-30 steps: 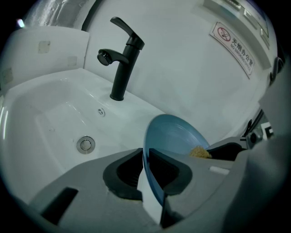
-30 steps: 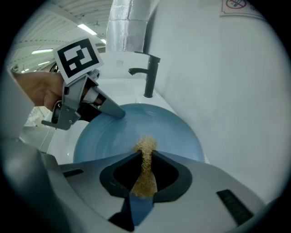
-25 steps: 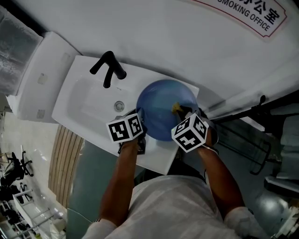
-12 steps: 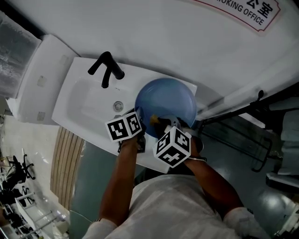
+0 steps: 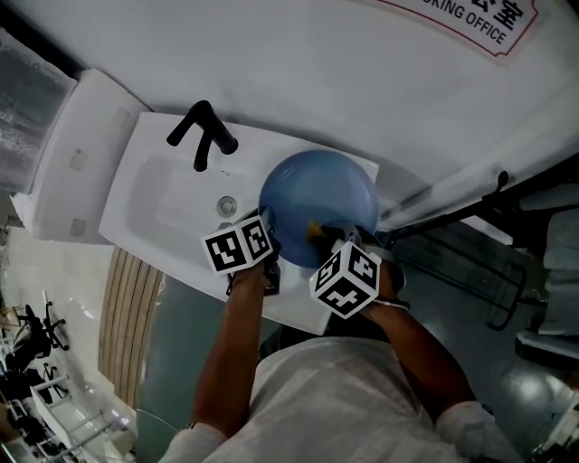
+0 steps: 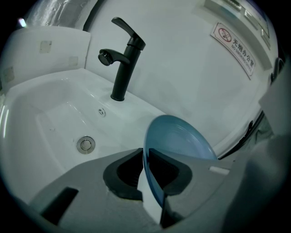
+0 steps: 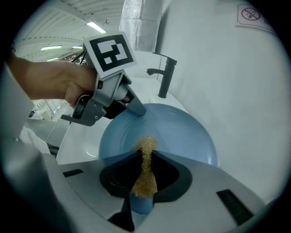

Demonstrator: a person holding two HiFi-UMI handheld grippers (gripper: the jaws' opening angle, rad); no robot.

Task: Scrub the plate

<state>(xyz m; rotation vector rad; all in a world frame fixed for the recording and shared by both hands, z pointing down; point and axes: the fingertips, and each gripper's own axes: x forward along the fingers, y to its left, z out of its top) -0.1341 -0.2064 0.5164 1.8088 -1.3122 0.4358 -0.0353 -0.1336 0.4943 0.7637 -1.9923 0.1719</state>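
Plate (image 5: 318, 203): blue, round, over the right end of the sink (image 5: 154, 212); near rim nipped by the left tool (image 6: 144, 169), inner face turned toward the right tool (image 7: 144, 157)
Left tool: clenched on the plate's rim, one jaw on each side of it
Right tool: grasping the scrubber (image 7: 145, 175), jaws tight on its sides
Scrubber: tan fibrous pad with a blue part beneath; tip on the plate's inner face, near the lower rim
Sink: white rectangular basin, drain (image 5: 226, 205) just left of the plate
Faucet (image 5: 204, 136): black, single lever, at the sink's back edge by the wall
Wall sign (image 5: 493, 23): red-bordered, upper right, well apart from the sink
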